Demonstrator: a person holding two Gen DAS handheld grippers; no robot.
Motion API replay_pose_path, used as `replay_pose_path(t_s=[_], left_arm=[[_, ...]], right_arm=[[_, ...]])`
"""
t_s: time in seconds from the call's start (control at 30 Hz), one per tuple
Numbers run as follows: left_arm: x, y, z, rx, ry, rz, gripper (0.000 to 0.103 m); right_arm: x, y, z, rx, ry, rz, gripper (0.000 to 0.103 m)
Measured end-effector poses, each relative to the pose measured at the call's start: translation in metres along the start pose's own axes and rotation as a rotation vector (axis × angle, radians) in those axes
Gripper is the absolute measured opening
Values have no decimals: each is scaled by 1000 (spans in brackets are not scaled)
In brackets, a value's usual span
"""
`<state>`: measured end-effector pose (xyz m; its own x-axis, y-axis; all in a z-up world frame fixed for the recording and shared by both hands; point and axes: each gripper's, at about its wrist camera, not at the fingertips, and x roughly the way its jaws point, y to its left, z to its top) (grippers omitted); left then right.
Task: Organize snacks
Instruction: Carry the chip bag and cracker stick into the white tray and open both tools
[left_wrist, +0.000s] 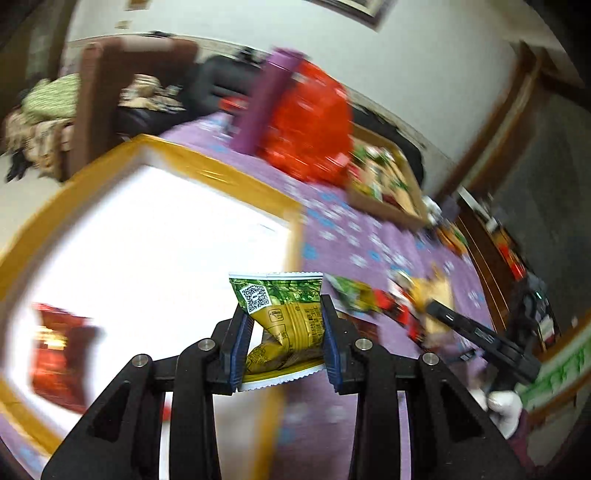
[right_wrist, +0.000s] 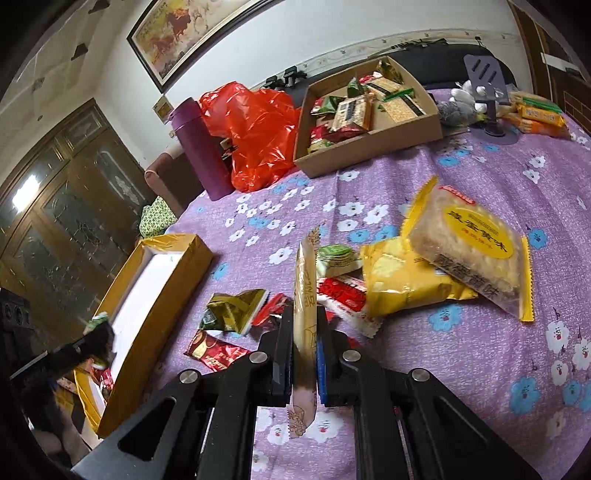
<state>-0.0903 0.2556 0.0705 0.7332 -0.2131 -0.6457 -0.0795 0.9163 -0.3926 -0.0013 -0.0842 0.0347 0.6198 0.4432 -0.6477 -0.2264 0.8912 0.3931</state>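
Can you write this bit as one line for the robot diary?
left tool: holds green packet | right tool: holds tan packet | yellow box: nearby

Two boxes: gold box (right_wrist: 155, 295), cardboard box (right_wrist: 369, 147). One purple bottle (right_wrist: 201, 147). One red bag (right_wrist: 255, 136).

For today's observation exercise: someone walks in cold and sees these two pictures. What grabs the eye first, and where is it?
Each gripper pinches a snack: the left gripper holds a green packet beside the gold box, and the right gripper holds a thin packet edge-on above the purple cloth. Behind, a red bag sits between a purple bottle and a cardboard tray of snacks.
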Motion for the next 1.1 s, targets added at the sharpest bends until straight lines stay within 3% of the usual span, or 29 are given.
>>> replay_pose_path(t_s=[0.17, 0.37, 0.63, 0.9, 1.1], left_arm=[[-18, 51, 11, -69, -49, 73, 32], [-12, 87, 24, -83, -34, 130, 33], [0, 117, 26, -143, -5, 114, 33], [-10, 130, 21, -223, -24, 67, 34], [-29, 127, 18, -256, -65, 36, 40]], right_arm=[[-7, 48, -2, -69, 45, 82, 9], [17, 122, 0, -134, 146, 217, 9], [78, 209, -21, -244, 268, 278, 9], [112, 238, -25, -279, 303, 273, 10], [106, 245, -24, -281, 273, 289, 14]])
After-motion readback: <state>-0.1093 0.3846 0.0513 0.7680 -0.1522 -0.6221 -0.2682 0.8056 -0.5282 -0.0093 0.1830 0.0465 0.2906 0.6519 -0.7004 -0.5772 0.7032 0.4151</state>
